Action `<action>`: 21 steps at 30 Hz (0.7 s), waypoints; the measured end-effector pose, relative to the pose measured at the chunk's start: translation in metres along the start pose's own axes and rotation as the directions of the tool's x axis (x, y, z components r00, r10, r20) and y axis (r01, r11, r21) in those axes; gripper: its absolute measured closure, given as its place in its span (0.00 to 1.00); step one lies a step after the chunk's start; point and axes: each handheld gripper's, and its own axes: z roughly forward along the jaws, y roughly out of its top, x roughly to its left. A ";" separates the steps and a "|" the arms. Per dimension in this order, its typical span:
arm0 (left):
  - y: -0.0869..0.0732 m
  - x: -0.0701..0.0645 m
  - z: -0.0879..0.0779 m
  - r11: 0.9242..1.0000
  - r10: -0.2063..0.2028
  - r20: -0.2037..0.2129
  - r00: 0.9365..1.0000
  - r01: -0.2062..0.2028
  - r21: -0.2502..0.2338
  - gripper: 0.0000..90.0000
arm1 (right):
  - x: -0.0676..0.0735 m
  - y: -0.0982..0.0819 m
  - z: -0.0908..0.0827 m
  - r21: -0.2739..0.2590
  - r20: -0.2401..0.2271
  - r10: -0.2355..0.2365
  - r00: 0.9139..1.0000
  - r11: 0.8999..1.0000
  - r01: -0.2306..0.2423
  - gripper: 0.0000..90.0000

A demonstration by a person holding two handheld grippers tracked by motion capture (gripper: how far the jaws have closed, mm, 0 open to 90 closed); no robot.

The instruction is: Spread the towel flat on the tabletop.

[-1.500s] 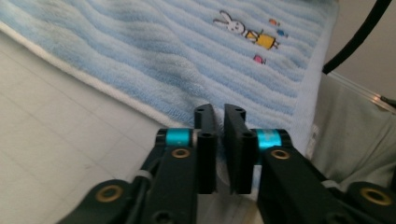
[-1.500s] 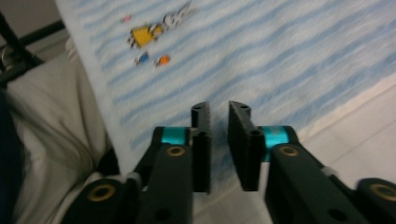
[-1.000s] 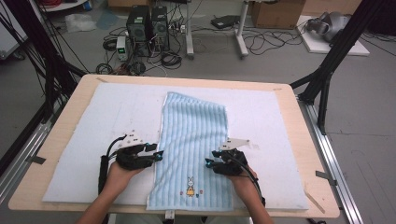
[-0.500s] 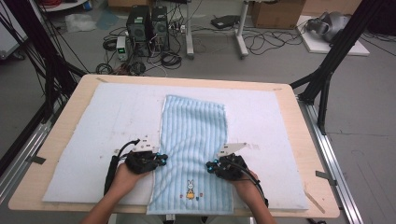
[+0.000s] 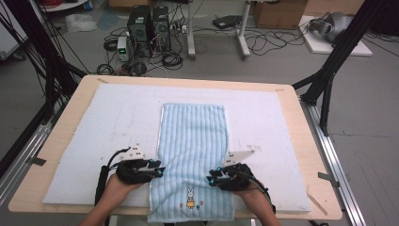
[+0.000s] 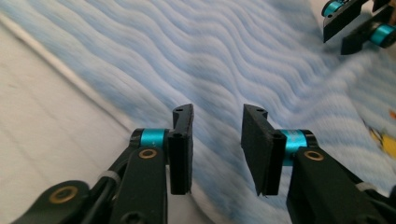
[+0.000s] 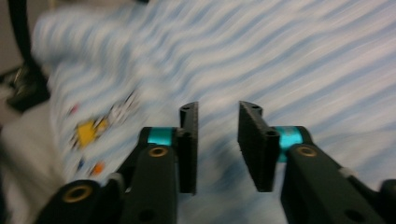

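A light blue striped towel (image 5: pixel 193 136) lies lengthwise on the white mat (image 5: pixel 117 122). Its near end, with a small rabbit picture (image 5: pixel 190 197), hangs over the table's front edge. My left gripper (image 5: pixel 157 170) is at the towel's left edge near that end. In the left gripper view its jaws (image 6: pixel 217 112) have just been opening and stand apart above the towel's edge, with nothing between them. My right gripper (image 5: pixel 211 179) is at the towel's right side. In the right gripper view, which is blurred, its jaws (image 7: pixel 217 107) have just been opening and hover over the stripes, holding nothing.
The mat covers most of the wooden table (image 5: pixel 306 141). Black frame posts (image 5: pixel 329 70) stand at both sides. Computer towers (image 5: pixel 148 26), cables and boxes sit on the floor beyond the far edge.
Both hands drew back toward the table's near edge, and the towel slid that way with them. The jaws of both grippers now stand apart.
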 end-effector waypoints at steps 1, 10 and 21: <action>0.003 0.005 -0.001 1.000 -0.015 -0.019 1.000 0.015 -0.017 0.62 | -0.005 0.003 -0.003 -0.026 0.032 0.011 0.999 1.000 -0.011 0.72; 0.026 0.045 0.002 0.993 -0.086 -0.106 0.991 0.077 -0.085 0.60 | -0.059 0.013 0.007 0.025 0.317 0.087 0.945 0.995 -0.100 0.83; 0.043 0.072 0.021 0.992 -0.097 -0.169 0.981 0.083 -0.090 0.57 | -0.059 0.004 -0.004 0.048 0.269 0.076 0.960 0.995 -0.092 0.81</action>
